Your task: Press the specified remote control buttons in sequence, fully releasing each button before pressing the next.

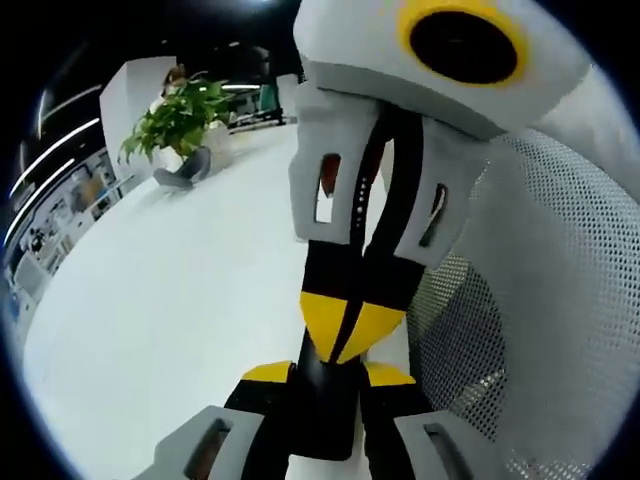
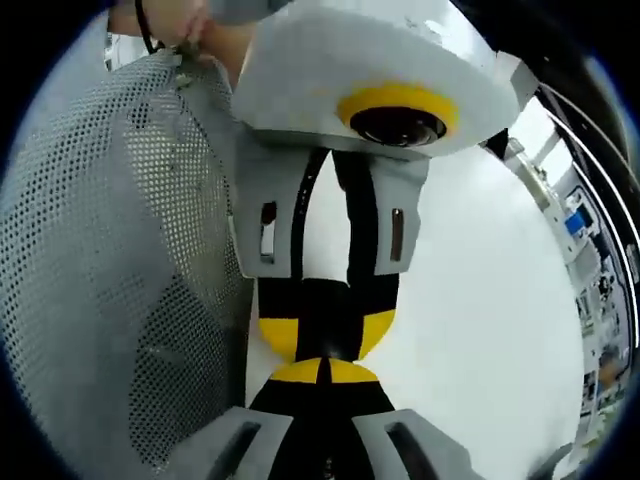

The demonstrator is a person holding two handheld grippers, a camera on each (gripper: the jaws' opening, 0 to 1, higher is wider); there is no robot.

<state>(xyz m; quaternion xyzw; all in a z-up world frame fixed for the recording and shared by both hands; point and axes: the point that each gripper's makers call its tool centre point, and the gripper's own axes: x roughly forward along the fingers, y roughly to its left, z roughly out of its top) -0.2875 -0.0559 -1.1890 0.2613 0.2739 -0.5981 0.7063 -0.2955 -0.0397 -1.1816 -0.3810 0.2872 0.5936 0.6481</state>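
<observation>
In the left gripper view, the left gripper [image 1: 328, 375] rises from the bottom edge. Its yellow-tipped jaws are clenched on a glossy black slab that appears to be the remote control [image 1: 325, 415]. The slab is seen end-on, so no buttons, brand or lettering can be read. It is lifted clear of the white surface [image 1: 180, 320].

Just beyond it, the right gripper [image 1: 345, 335] comes down from the upper right. Its jaws are pressed together into one yellow wedge, grasping nothing. The wedge's point meets the far end of the remote control, between the left jaws.

In the right gripper view the two grippers face each other tip to tip at the centre. The yellow pads of the right jaws touch along a thin seam, and the left jaws stand directly above them with black between their yellow tips.

Close beside the grippers is the white mesh back of a chair [image 1: 540, 300]. In the right gripper view, a hand [image 2: 185, 20] with a dark band at the wrist shows at the top edge.

Farther off on the surface, a leafy green plant [image 1: 180, 115] stands in a pale pot. Shelving along the far wall is too blurred for any writing to be read.
</observation>
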